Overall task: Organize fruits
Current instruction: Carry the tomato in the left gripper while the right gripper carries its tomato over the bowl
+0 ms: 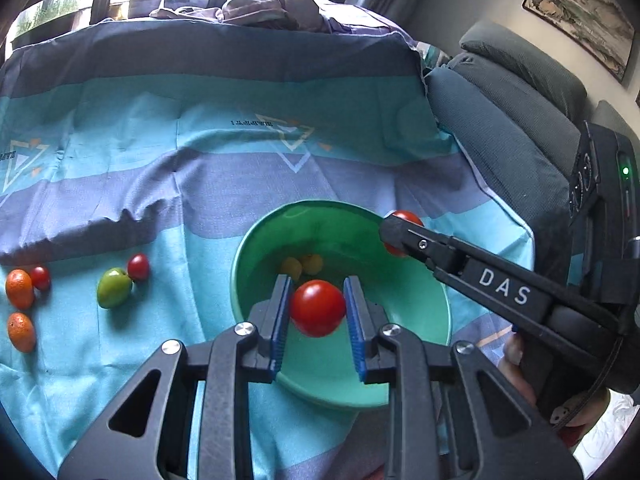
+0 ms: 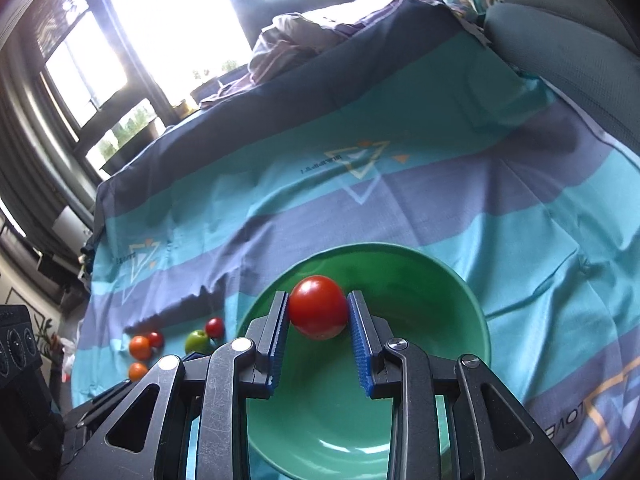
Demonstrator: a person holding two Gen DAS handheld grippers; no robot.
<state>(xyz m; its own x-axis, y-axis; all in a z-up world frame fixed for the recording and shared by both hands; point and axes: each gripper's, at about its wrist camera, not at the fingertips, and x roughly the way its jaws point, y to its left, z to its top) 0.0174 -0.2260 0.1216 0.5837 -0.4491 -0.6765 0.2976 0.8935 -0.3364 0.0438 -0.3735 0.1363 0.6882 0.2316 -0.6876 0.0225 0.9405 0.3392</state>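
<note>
My left gripper [image 1: 318, 286] is shut on a red tomato [image 1: 318, 310], held over the near side of a green bowl [image 1: 256, 240]. Two yellow fruits [image 1: 301, 266] lie in the bowl's bottom. My right gripper [image 1: 396, 232] reaches in from the right over the bowl's far rim, with a second red tomato [image 1: 405, 218] showing between its fingers. In the right wrist view that gripper [image 2: 319, 299] is shut on this tomato [image 2: 318, 308] above the bowl [image 2: 476, 312].
Loose fruit lies on the striped blue cloth [image 1: 200, 184] to the left: two orange fruits [image 1: 19, 288], two small red tomatoes [image 1: 138, 266] and a green fruit [image 1: 114, 287]. A grey sofa [image 1: 500, 120] borders the right side. Crumpled fabric [image 1: 272, 0] sits at the far edge.
</note>
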